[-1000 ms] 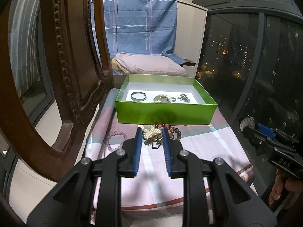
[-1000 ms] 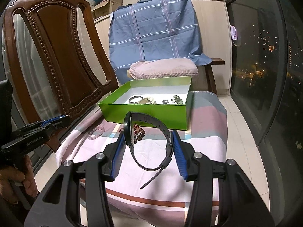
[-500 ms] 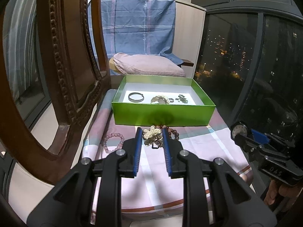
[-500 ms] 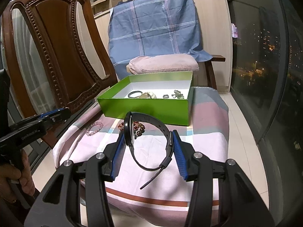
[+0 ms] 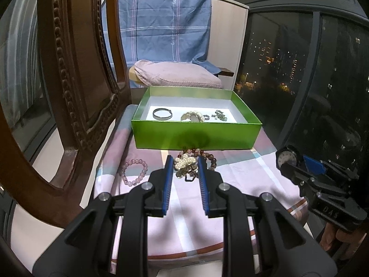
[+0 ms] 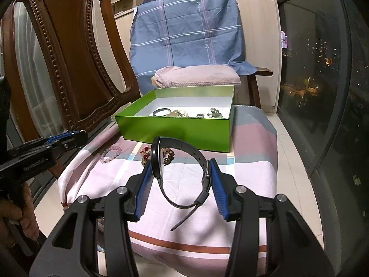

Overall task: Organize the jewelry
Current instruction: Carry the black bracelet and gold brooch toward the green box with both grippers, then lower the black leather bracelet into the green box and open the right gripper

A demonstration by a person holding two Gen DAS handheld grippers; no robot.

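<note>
A green box [image 5: 196, 136] [image 6: 175, 131] stands on the checked cloth and holds a dark bangle [image 5: 162, 114] and several small pieces. My left gripper [image 5: 183, 159] is shut on a pearl ornament [image 5: 185, 164], held above the cloth in front of the box. My right gripper [image 6: 182, 164] is shut on a black wristwatch [image 6: 182, 161], its strap looping between the pads, held above the cloth short of the box. A pink bead bracelet [image 5: 135, 172] [image 6: 111, 153] and a brown bead bracelet [image 5: 208, 158] [image 6: 168, 155] lie on the cloth.
A carved wooden chair back [image 5: 69, 80] [image 6: 69, 57] rises close on the left. Behind the box are a pink cushion [image 6: 196, 76] and a blue checked sheet [image 6: 184, 30]. Dark window glass [image 5: 311, 80] runs along the right. The cloth-covered seat [image 6: 207, 221] drops off at its front edge.
Both grippers have drifted only slightly, still holding their pieces in front of the box. The right gripper with the watch has edged a little nearer the box.
</note>
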